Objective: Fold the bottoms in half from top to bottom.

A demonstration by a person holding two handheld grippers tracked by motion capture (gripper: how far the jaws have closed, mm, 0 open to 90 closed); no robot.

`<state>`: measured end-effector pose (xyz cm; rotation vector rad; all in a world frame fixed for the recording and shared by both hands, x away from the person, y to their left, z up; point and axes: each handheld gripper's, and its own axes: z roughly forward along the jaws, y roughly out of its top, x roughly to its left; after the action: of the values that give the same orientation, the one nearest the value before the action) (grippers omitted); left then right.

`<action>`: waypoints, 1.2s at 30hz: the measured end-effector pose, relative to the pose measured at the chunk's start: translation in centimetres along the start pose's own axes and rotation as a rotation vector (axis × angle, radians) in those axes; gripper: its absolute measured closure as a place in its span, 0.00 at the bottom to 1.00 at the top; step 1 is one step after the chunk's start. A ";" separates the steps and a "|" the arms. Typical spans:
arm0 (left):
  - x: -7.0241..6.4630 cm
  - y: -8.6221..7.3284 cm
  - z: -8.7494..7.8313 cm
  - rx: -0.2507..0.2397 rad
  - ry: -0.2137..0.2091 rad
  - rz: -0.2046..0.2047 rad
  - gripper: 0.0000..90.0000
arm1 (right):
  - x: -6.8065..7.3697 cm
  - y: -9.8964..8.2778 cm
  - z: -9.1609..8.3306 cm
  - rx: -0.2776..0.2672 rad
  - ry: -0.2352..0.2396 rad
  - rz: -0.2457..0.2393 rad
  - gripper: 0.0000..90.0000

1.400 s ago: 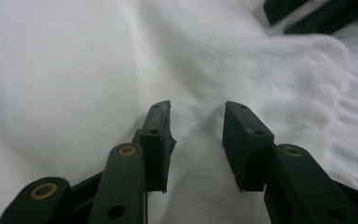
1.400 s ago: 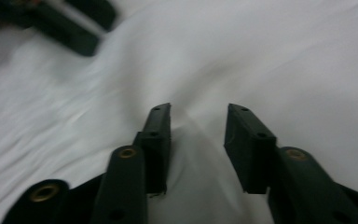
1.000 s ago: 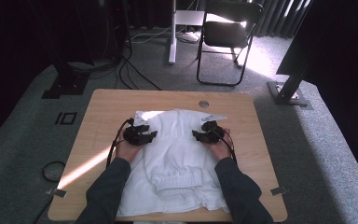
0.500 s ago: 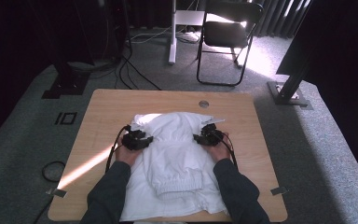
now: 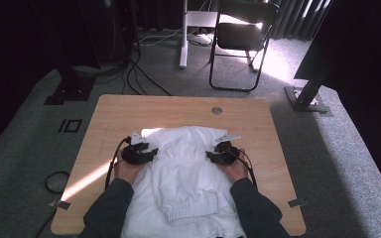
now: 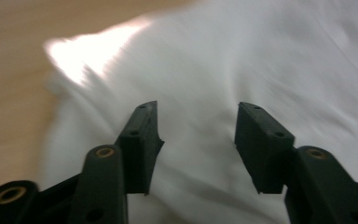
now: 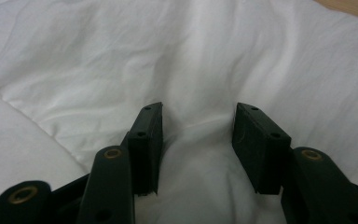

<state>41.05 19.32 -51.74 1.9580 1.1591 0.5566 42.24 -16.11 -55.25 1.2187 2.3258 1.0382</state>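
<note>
Table: I see a light wooden top [image 5: 129,119] with a round grommet hole [image 5: 217,110] near its far edge.
Floor: grey carpet [image 5: 25,144] all around, with black cables [image 5: 144,79] trailing beyond the table's far left corner.
Furniture: a black folding chair [image 5: 240,39] stands past the far edge, beside a white post [image 5: 183,34].
Light: I note a sun patch on the carpet by the chair and a bright streak [image 5: 82,181] across the table's left edge.
Surroundings: dark curtains [image 5: 357,49] to the right.

We count one white garment [image 5: 183,168] on one wooden bench [image 5: 129,111]. We see two grippers, the left gripper [image 5: 138,151] and the right gripper [image 5: 222,152], each with two black fingers [image 6: 142,140]. Behind the far edge of the bench stands one folding chair [image 5: 240,39]. The bench has one round hole [image 5: 217,110] near its far edge.
</note>
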 end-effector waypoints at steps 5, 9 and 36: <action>3.9 2.4 2.1 0.016 0.096 -0.131 0.38 | 0.1 -0.1 0.0 -0.005 -0.004 0.008 0.58; 5.5 2.1 4.8 0.076 0.095 -0.178 0.34 | 0.0 -0.1 0.0 -0.011 -0.001 0.007 0.58; 4.9 1.3 6.2 0.133 -0.003 -0.133 0.86 | -8.5 4.4 1.1 -0.023 -0.102 0.279 0.42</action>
<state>48.43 20.80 -54.49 1.9735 1.3438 0.4157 50.37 -20.84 -53.30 1.5814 2.1029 1.0579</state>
